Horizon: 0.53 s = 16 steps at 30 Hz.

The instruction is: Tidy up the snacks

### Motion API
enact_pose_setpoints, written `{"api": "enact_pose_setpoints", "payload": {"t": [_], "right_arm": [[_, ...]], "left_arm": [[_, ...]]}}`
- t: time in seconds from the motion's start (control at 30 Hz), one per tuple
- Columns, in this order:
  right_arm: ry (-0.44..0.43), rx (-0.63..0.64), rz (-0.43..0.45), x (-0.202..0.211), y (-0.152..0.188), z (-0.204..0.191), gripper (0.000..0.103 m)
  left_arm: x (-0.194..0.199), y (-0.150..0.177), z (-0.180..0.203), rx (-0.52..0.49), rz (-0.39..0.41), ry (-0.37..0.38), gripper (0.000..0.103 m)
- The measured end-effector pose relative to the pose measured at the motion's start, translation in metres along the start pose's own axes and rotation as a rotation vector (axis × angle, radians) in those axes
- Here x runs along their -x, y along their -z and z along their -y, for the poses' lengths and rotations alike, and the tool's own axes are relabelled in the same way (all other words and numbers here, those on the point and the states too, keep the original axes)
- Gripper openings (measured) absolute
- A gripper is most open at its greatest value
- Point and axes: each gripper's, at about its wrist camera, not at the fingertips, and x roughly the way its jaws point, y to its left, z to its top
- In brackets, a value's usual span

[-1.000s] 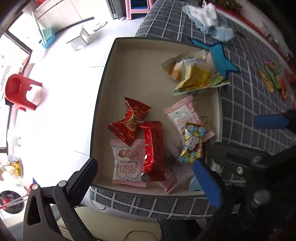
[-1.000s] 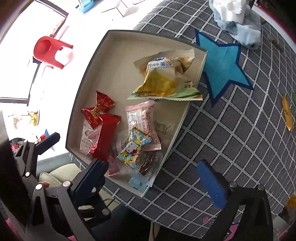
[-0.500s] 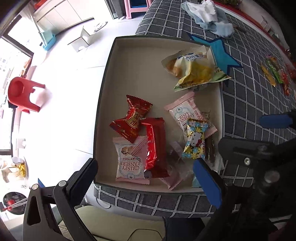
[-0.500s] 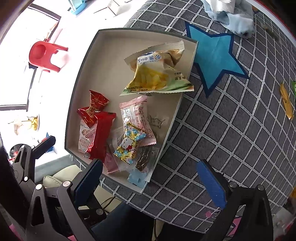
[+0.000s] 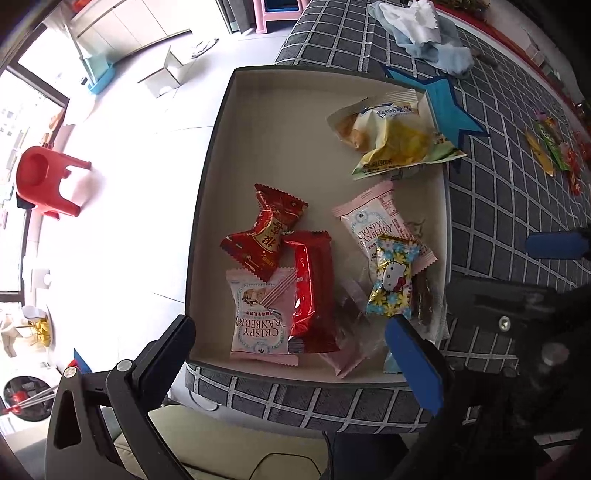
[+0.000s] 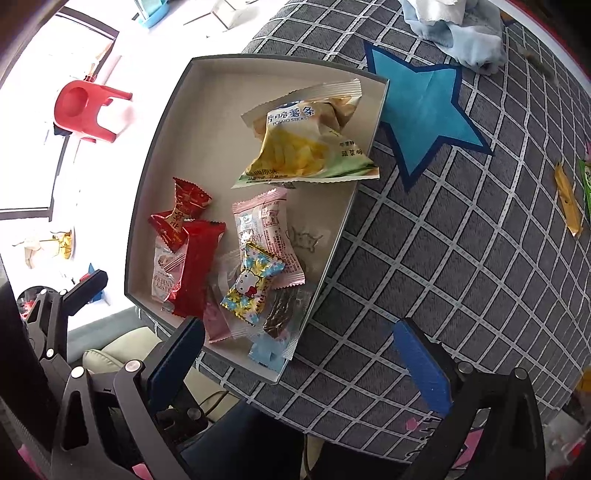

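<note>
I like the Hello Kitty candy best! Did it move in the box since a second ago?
No. The Hello Kitty candy still lies on the pink Crispy Cranberry packet near the box's right wall. Only the camera shifted.

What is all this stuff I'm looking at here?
Box: one, dark rim, pale inside, on the cloth's edge.
Chips bag: one, yellow-green, box's far corner, overhanging the rim.
Pink packets: at least two, in the box.
Red packets: two, box middle, overlapping.
Kitty candy: one, yellow-blue, atop a pink packet.
Star: one, blue, on the cloth beside the box.
Loose snacks: several, yellow, green, red, far on the cloth.
Rag: blue-white heap, far end.
Stool: one, red, on the floor.
Left tongs: open, empty.
Right tongs: open, empty.
</note>
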Motion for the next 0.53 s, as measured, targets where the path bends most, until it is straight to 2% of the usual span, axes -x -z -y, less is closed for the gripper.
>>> {"api": "enact_pose_setpoints", "payload": {"t": [0.37,0.53], "right_arm": [[-0.001,0.004,0.007,0.001,0.0,0.0,0.103],[0.001,0.02,0.015,0.002,0.0,-0.001,0.103]], "left_arm": [[-0.003,-0.004,-0.006,0.026,-0.009,0.005,0.103],[0.006,-0.005,-0.012,0.044,0.068,-0.016,0.103]]}}
